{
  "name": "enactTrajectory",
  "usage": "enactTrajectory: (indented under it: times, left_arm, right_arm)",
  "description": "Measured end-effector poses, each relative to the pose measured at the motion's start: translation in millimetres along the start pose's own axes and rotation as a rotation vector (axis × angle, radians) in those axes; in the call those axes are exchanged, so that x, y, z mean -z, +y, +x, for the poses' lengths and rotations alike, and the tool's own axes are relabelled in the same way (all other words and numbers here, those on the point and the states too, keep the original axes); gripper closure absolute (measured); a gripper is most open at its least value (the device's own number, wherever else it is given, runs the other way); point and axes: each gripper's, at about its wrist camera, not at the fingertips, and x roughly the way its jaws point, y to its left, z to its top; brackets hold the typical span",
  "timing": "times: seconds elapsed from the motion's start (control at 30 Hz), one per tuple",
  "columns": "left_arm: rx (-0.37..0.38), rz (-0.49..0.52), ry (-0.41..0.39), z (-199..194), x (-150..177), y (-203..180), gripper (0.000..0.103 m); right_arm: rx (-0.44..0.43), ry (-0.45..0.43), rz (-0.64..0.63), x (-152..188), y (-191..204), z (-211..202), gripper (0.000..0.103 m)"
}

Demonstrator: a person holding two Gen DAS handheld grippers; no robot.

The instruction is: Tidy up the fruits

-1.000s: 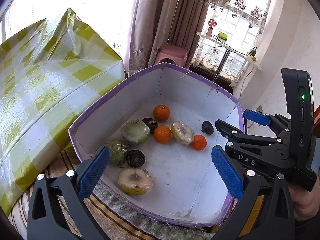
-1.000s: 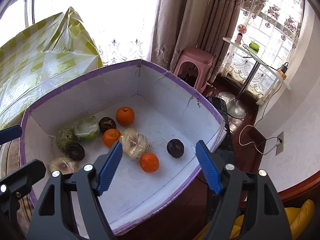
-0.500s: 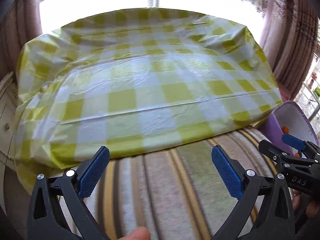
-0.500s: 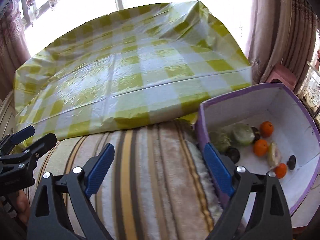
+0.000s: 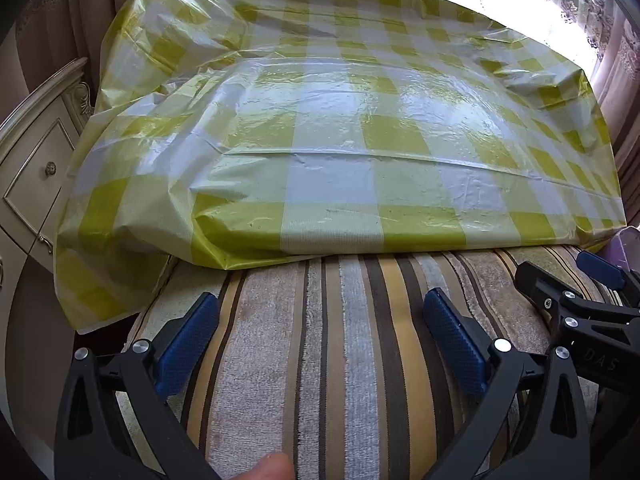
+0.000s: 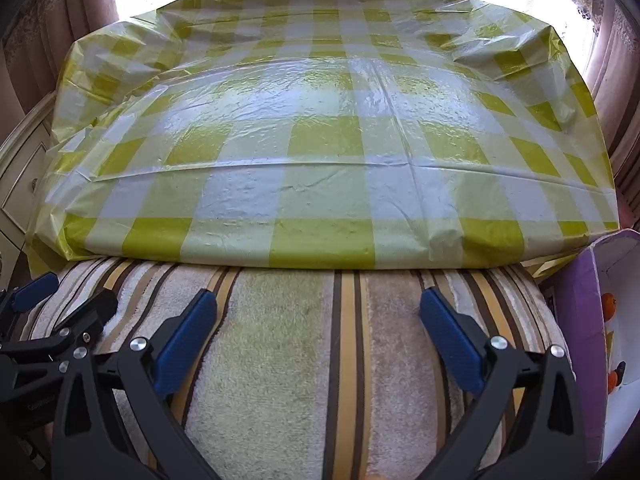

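Left wrist view: the left gripper hung spread wide over the striped towel, nothing between its blue pads, tilted steeply down toward the cloth. At twelve o'clock lay a bulky bundle wrapped in a yellow-checked plastic sheet, likely covered to keep it clean, its near edge resting on the towel. At three o'clock the right gripper reached in beside it, and just beyond that showed a sliver of the purple box; no fruit could be seen from here. A cream cabinet stood at nine o'clock, and a fingertip of the holding hand peeked in at six o'clock.

Right wrist view: the right gripper was likewise spread to its widest and empty; its jaws had just been opening, with only towel beneath them. It pointed down at the same slant, level with its partner. The left gripper lay at nine o'clock. The purple box stood at three o'clock, touching the towel's edge, and the oranges sat inside it, walled in, probably so that they could not roll. Both hands faced away from the fruit, so sorting looked not yet begun.
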Motion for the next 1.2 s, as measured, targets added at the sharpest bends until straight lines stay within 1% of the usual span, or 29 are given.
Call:
enactTrajectory:
  times: [0.53, 1.2]
  left_arm:
    - [0.028, -0.013, -0.006, 2.3, 0.1, 2.8, 0.004]
    - [0.037, -0.02, -0.01, 2.1, 1.0, 2.0, 0.004]
  right_arm:
    - [-0.007, 0.012, 0.01, 1.2, -4.1, -1.8, 0.001]
    - [-0.007, 0.011, 0.004, 0.5, -3.1, -1.9, 0.001]
